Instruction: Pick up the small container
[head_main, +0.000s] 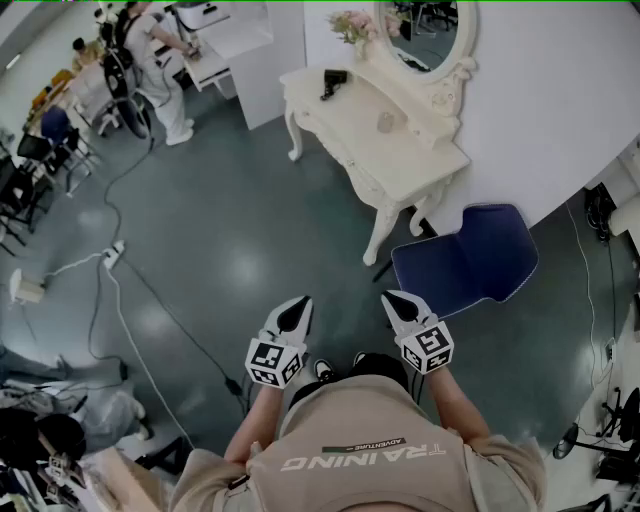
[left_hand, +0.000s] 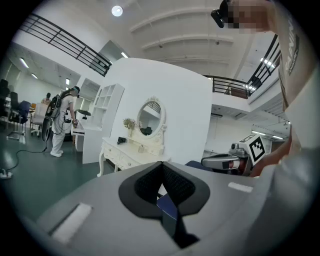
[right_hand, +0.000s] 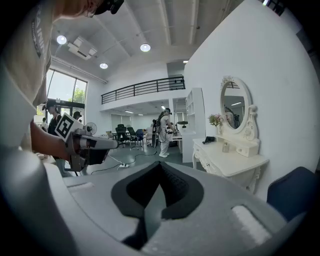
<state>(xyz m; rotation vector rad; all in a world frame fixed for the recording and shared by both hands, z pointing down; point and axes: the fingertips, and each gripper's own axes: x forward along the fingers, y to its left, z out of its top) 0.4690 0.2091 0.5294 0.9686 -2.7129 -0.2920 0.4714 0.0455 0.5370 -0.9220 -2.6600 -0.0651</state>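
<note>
The small container (head_main: 386, 122) is a pale jar standing on the white dressing table (head_main: 400, 165), near the mirror's base, far ahead of both grippers. It also shows as a tiny jar (left_hand: 141, 148) in the left gripper view and as the same jar (right_hand: 225, 146) in the right gripper view. My left gripper (head_main: 302, 300) and right gripper (head_main: 388, 296) are held side by side at waist height over the floor. Both are shut and hold nothing. The shut left gripper tips (left_hand: 161, 172) point toward the table. The right gripper tips (right_hand: 159, 172) point left of it.
A blue chair (head_main: 465, 262) stands between me and the table's near end. A black hair dryer (head_main: 333, 82) and flowers (head_main: 352, 25) sit on the table's far end. Cables and a power strip (head_main: 113, 254) lie on the floor at left. A person (head_main: 160, 60) works at a far desk.
</note>
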